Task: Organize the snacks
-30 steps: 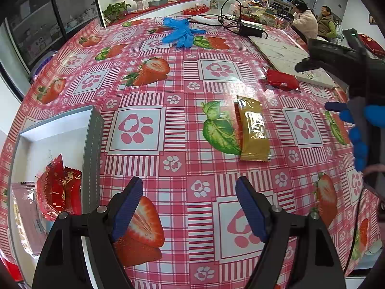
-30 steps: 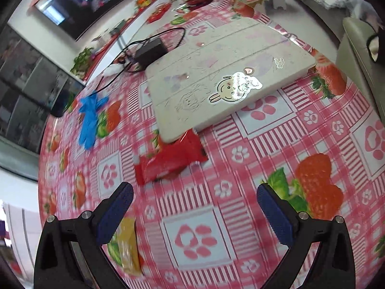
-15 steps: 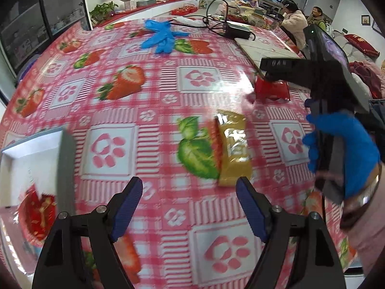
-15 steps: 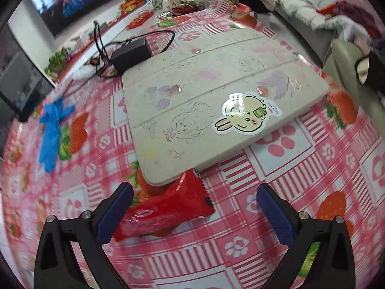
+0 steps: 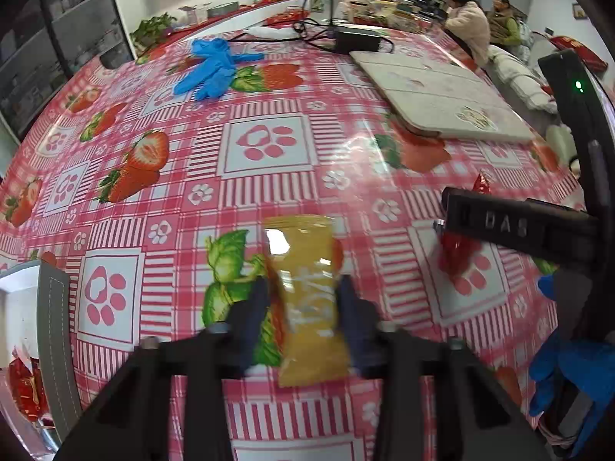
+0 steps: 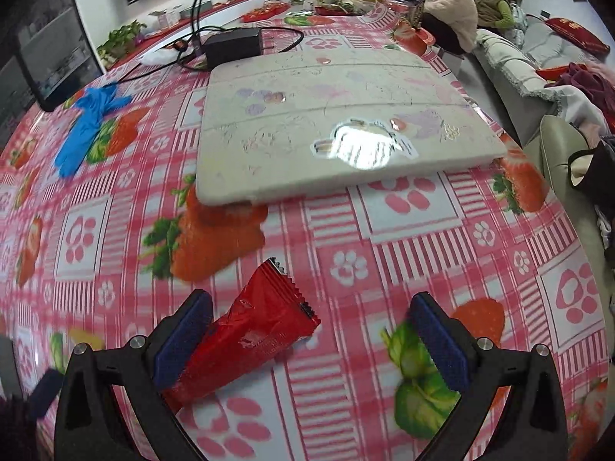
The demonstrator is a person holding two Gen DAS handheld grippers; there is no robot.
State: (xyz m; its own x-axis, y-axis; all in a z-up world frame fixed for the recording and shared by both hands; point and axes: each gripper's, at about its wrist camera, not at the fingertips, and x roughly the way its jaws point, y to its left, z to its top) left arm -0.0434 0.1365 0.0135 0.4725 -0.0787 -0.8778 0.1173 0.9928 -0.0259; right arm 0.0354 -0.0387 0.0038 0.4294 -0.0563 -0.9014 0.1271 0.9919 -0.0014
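A yellow snack packet (image 5: 311,299) lies on the strawberry tablecloth between the fingers of my left gripper (image 5: 303,307), which press on both its sides. A red snack packet (image 6: 250,342) lies between the wide-open fingers of my right gripper (image 6: 307,342), against the left pad (image 6: 184,338). In the left wrist view the red packet (image 5: 457,253) shows partly hidden under the right gripper's body (image 5: 519,226). A white tray (image 5: 54,330) at the left edge holds red packets (image 5: 23,388).
A white padded board (image 6: 334,138) lies past the red packet. Blue gloves (image 5: 209,65) and a black adapter with cables (image 6: 230,44) lie further back. Two people sit beyond the table's far right corner (image 6: 453,7).
My left gripper has moved forward and closed from wide open onto the yellow packet. My right gripper has come down around the red packet, still open.
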